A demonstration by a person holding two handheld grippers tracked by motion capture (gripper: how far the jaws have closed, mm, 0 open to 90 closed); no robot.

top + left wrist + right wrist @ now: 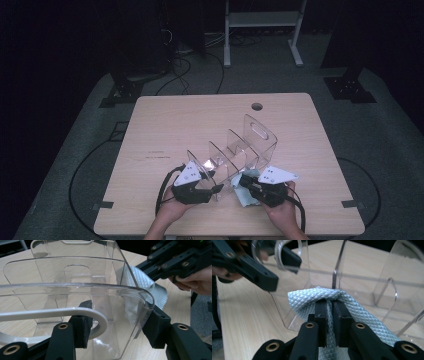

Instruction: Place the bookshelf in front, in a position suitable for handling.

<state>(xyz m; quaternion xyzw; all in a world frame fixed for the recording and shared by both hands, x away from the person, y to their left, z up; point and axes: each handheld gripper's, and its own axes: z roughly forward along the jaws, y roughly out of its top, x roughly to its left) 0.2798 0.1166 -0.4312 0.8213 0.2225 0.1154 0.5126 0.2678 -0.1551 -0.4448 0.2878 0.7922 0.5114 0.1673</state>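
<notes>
Hand-held gripper on the left point(216, 188) is clamped on the front divider of the clear acrylic rack point(240, 150), steadying it on the table point(165, 125); the right hand-held gripper point(330, 305) has its jaws pinched together on a pale blue cloth point(312, 300), pressed against the rack's side wall; wiping looks under way; next, I judge, the cloth must slide along the wall while the left grip holds firm.

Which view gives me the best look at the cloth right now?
The right gripper view: the pale blue cloth sits close up, its diamond weave sharp, pinched in the right tongs. The left gripper view shows it partly behind the clear rack. In the high view it is a small patch beside the right tongs.
</notes>
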